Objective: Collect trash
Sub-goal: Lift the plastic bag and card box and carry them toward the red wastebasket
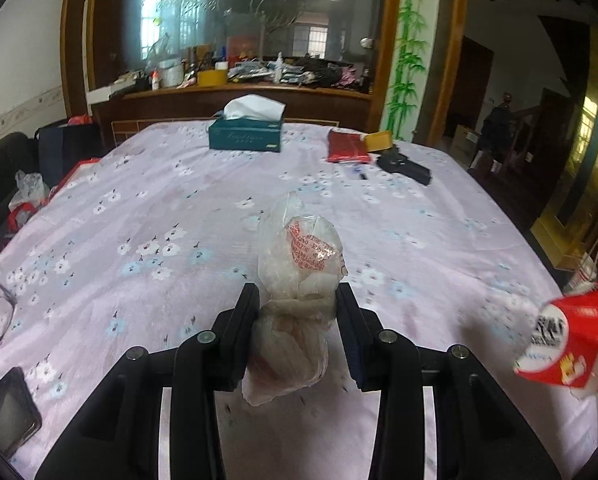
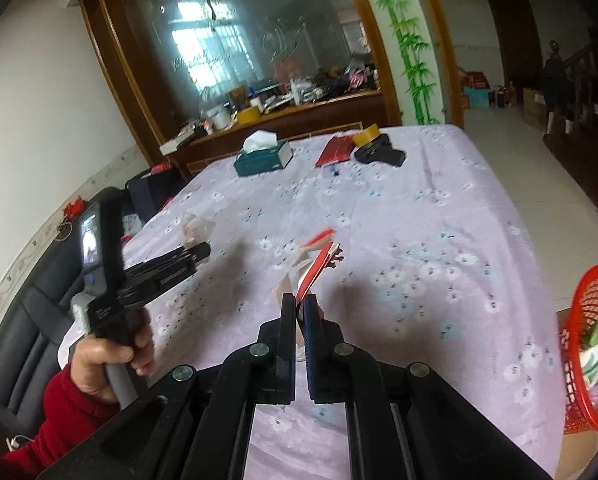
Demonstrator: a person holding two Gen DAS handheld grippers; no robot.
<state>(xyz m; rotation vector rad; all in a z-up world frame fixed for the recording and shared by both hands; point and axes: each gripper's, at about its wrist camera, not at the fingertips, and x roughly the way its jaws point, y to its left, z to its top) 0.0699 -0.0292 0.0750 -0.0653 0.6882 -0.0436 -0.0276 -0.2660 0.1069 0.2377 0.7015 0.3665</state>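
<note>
Both grippers carry trash above the table. Our left gripper (image 1: pixel 297 312) has its jaws part-way apart and pinching a crumpled clear plastic bag (image 1: pixel 299 280) — the bag bulges above and below the pads, its long axis running roughly along the fingers. Our right gripper (image 2: pixel 299 308) is pressed together on a thin red-and-white wrapper (image 2: pixel 319 260), which sticks out forward from the fingertips, edge-on to us; in the left wrist view the same wrapper shows as a crushed red carton shape near the right edge of the picture.

Both pieces hang clear of the flowered tablecloth (image 1: pixel 439 232). The relation that matters now is the way to the red mesh basket (image 2: pixel 595 344): it sits off the table's right edge, to the right of our right gripper, and already holds some scraps. We judge the right hand to be the nearer one, so the wrapper likely goes in first — the left hand (image 2: pixel 111 356), seen over the table's left edge, would have to cross the whole width of the table. A tissue box (image 1: pixel 245 132) stands near the far edge, out of the way.
</note>
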